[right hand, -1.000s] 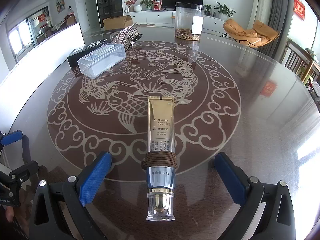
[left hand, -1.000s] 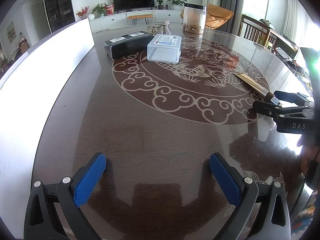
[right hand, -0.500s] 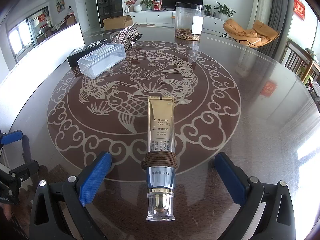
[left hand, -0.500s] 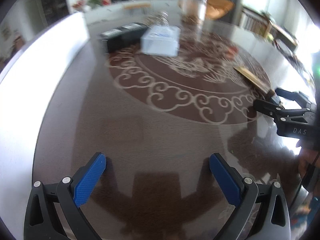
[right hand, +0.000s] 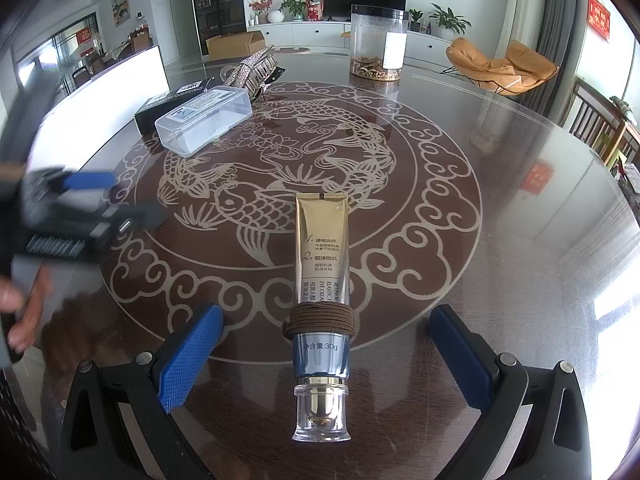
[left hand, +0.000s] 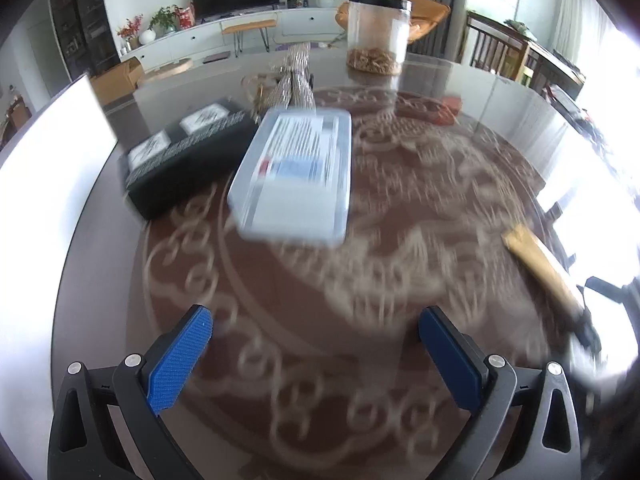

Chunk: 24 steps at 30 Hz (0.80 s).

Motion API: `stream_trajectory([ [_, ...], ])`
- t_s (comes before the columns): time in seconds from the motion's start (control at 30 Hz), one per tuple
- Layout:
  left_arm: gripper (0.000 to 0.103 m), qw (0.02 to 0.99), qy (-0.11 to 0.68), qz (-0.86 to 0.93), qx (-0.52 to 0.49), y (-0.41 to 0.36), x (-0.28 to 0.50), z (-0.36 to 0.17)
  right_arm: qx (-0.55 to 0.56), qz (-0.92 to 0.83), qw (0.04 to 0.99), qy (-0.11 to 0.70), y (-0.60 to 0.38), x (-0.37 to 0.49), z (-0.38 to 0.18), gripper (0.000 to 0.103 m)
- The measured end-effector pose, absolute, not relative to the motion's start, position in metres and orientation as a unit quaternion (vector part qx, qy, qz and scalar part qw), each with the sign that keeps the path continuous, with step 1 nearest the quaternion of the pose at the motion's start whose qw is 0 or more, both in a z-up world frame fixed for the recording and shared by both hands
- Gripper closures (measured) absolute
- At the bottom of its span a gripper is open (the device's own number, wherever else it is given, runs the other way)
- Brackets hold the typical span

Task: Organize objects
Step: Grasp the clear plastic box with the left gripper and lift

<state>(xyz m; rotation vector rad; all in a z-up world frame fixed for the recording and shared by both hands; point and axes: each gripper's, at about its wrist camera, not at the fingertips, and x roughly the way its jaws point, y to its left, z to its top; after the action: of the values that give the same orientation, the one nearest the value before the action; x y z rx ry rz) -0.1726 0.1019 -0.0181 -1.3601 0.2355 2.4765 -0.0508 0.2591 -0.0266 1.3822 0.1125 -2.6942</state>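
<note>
A: So the tube (right hand: pixel 322 264) lies flat on the table (right hand: pixel 500 208), cap toward the right gripper (right hand: pixel 324 360), between its wide-spread jaws, nothing touching it.

B: And the left gripper (left hand: pixel 316 354)?

A: Spread too, holding nothing, pointed at the clear box (left hand: pixel 298 176). That box sits just beside a black box (left hand: pixel 180 160), jar (left hand: pixel 378 34) further back. Left view's blurry.

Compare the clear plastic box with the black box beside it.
The clear plastic box is translucent with rounded corners; the black box is opaque and sharp-edged. The clear plastic box looks shorter and wider, the black box longer and slimmer. Both lie flat side by side on the table, each with a label on top.
</note>
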Motion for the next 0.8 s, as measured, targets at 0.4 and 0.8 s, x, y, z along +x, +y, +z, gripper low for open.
stream_trajectory([
  [0.4, 0.0, 0.13, 0.074, 0.856, -0.495, 0.132, -0.253, -0.019, 0.455, -0.888, 0.055, 0.037, 0.259, -0.051, -0.027, 0.0],
  [0.8, 0.033, 0.105, 0.055, 0.884, -0.452, 0.056, -0.131, -0.017, 0.455, -0.888, 0.054, 0.037, 0.259, -0.052, -0.028, 0.0],
])
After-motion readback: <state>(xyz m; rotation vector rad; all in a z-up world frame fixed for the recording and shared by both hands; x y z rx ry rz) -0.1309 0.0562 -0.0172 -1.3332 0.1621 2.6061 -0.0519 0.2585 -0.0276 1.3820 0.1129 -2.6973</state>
